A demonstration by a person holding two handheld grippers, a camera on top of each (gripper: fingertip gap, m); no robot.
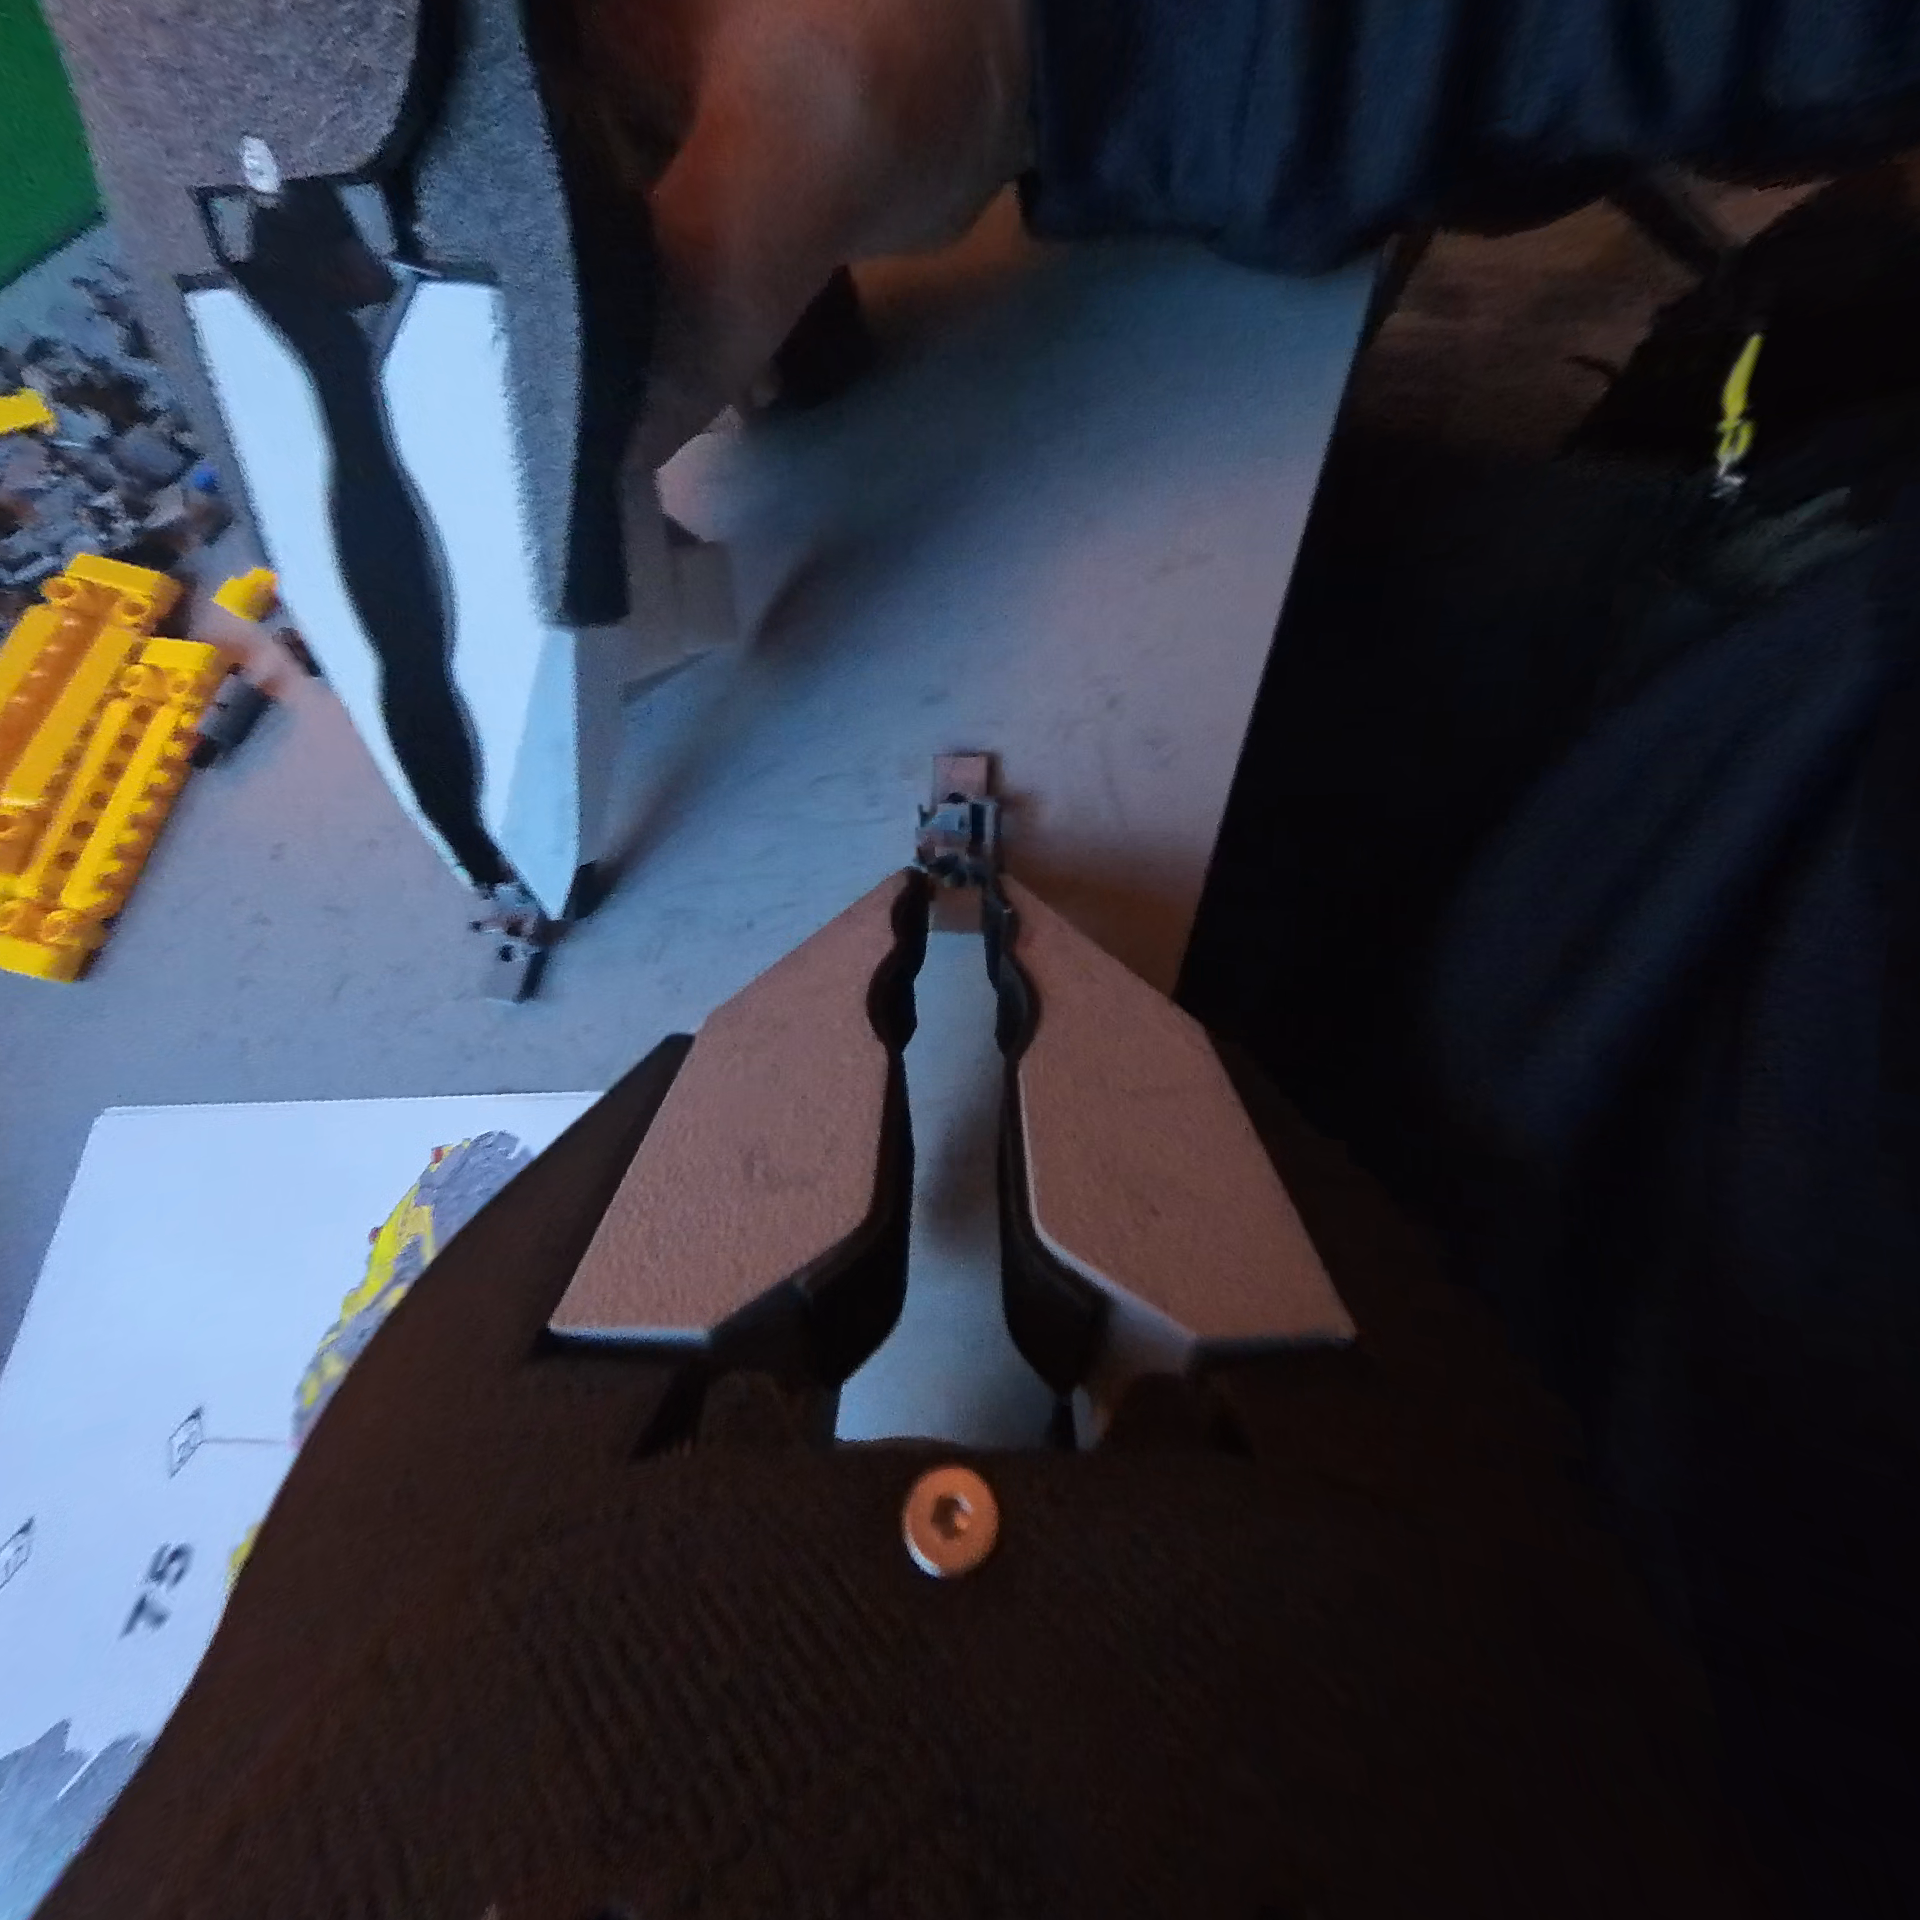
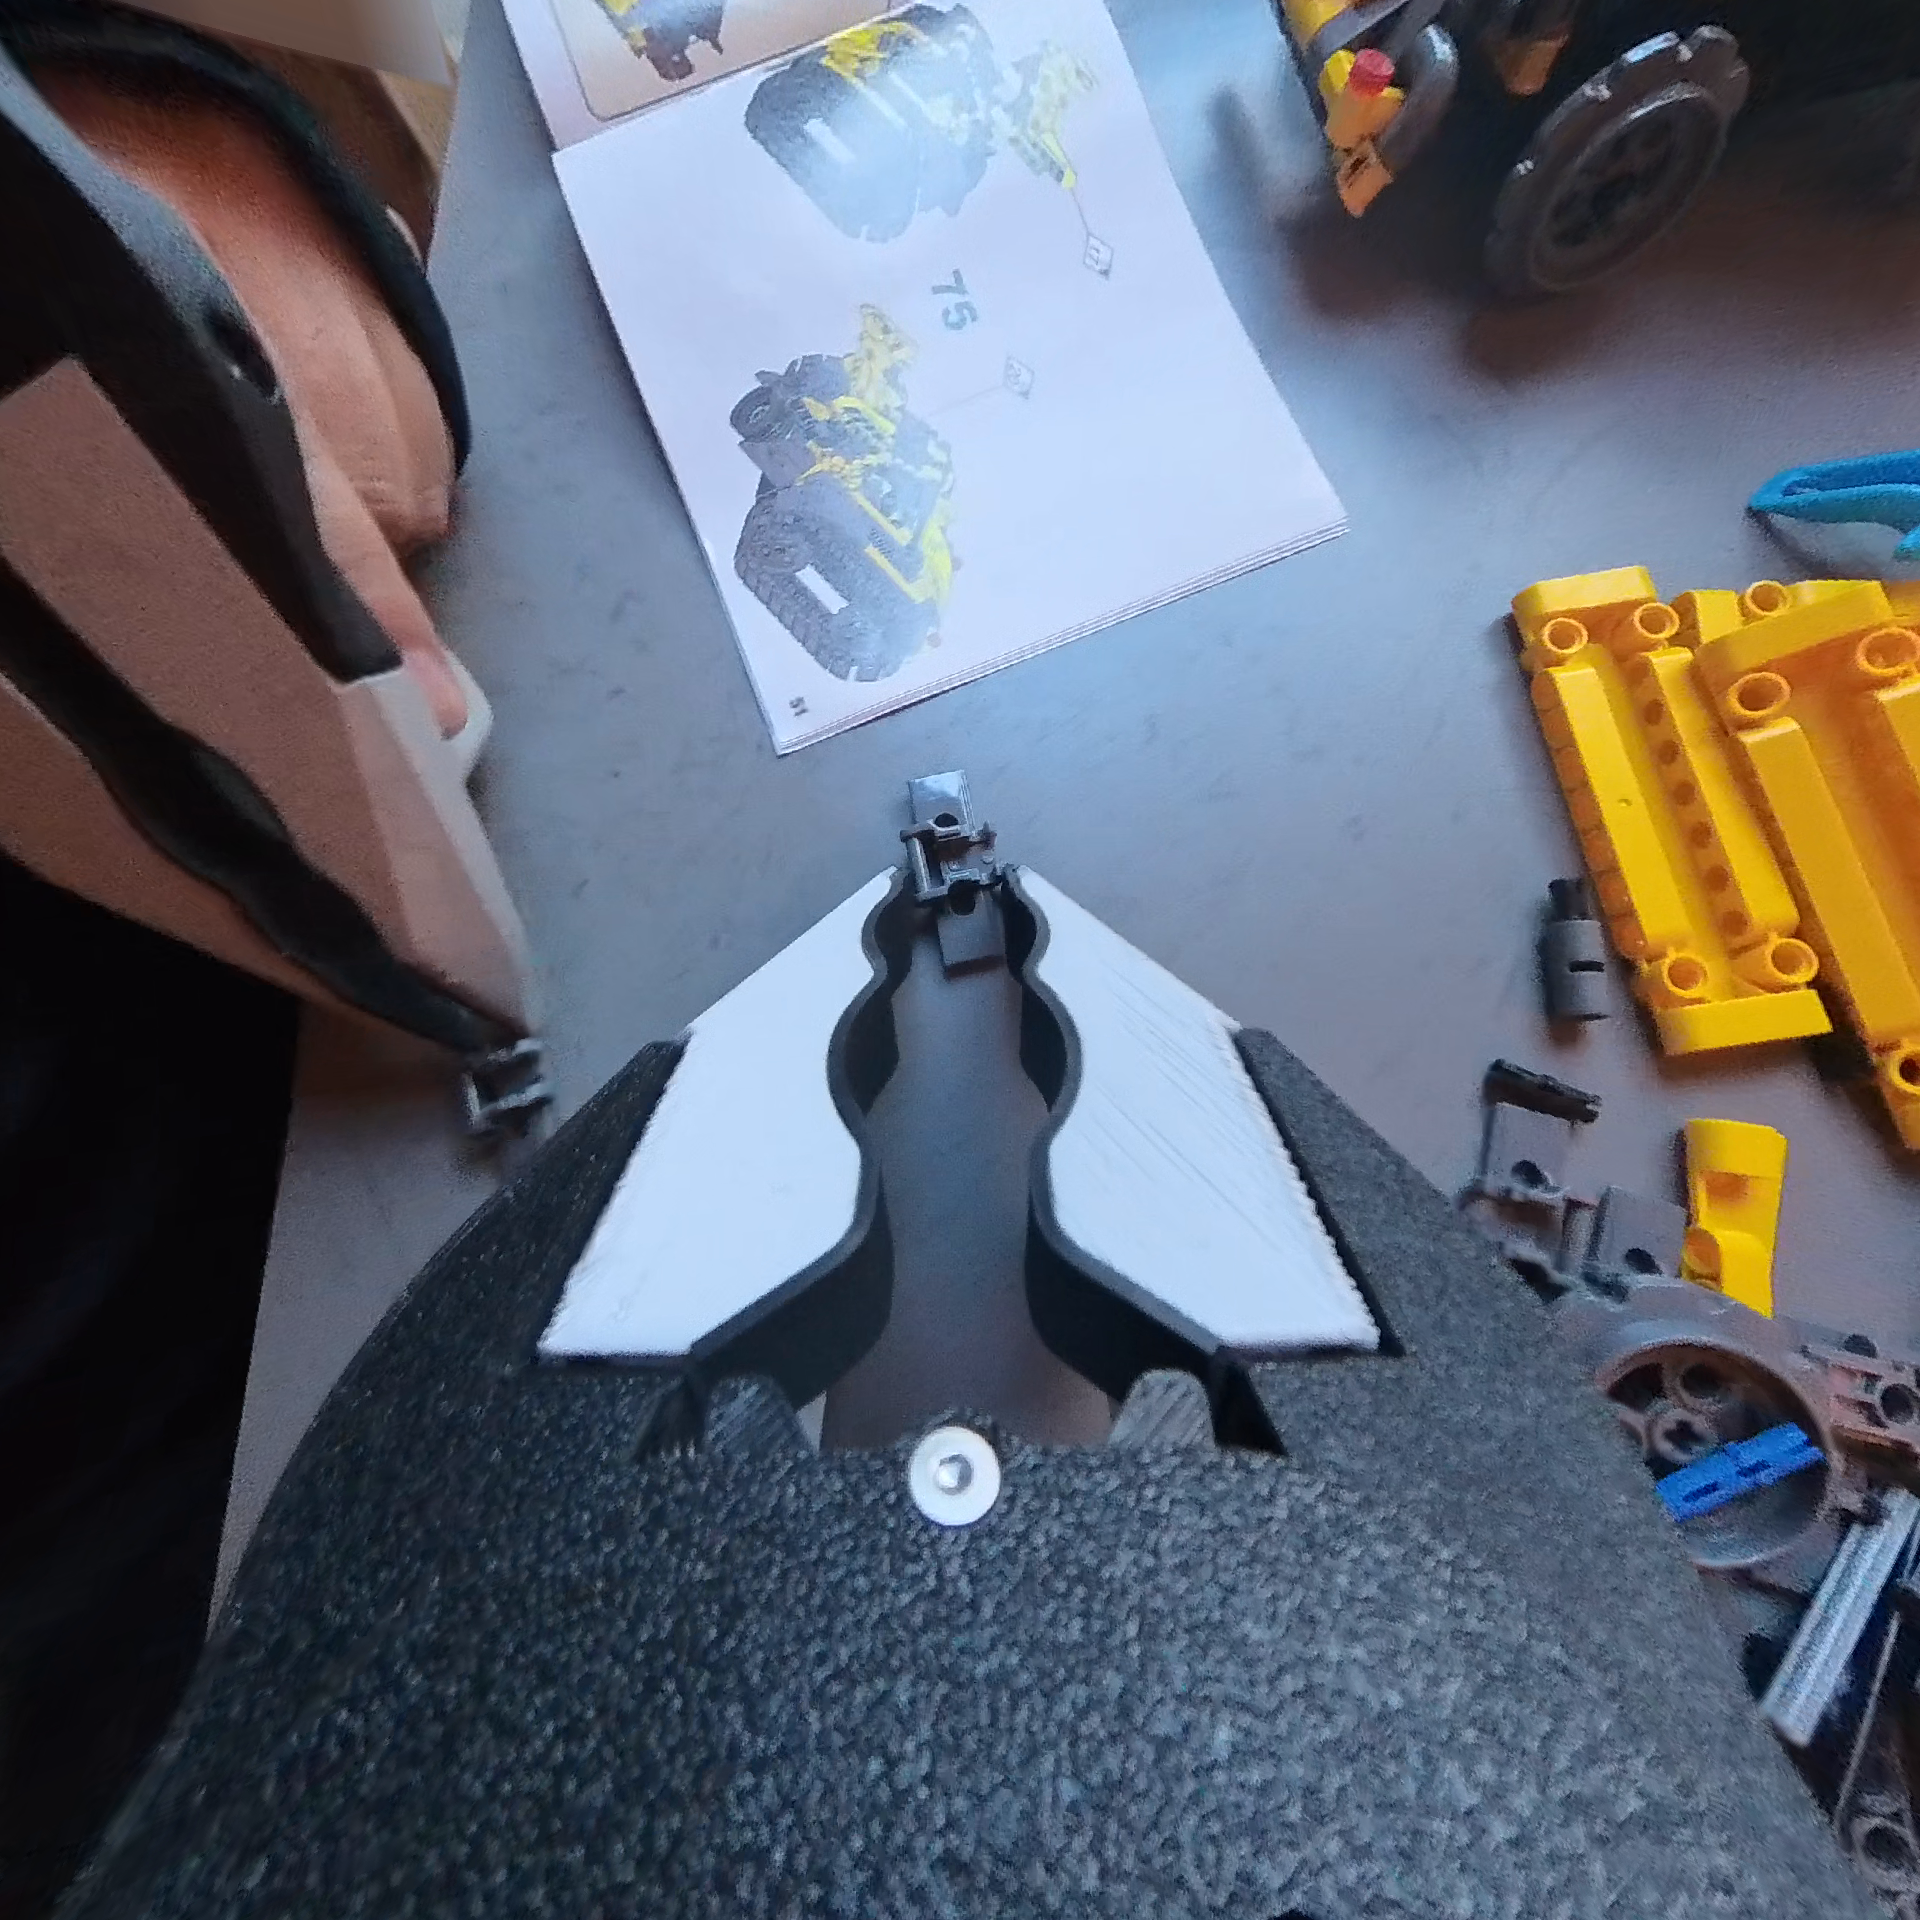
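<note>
Both grippers pinch small gray toy parts, fingers nearly closed.
Left gripper [image 1: 951,883] holds one small gray piece [image 1: 961,831]; right gripper [image 2: 951,883] holds another gray piece [image 2: 945,842]. Yellow bricks [image 2: 1714,810] lie loose beside the booklet [image 2: 935,364].

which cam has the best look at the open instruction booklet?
Right wrist view: the open white paper instruction booklet lies almost fully in frame on the grey table, its printed vehicle pictures sharp. Left wrist view catches only one blurred corner, mostly hidden behind the left gripper.

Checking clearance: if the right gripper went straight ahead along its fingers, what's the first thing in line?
The right gripper, shut on a small dark grey piece, points at the open instruction booklet. Only bare grey table lies between; height above it is unclear.
</note>
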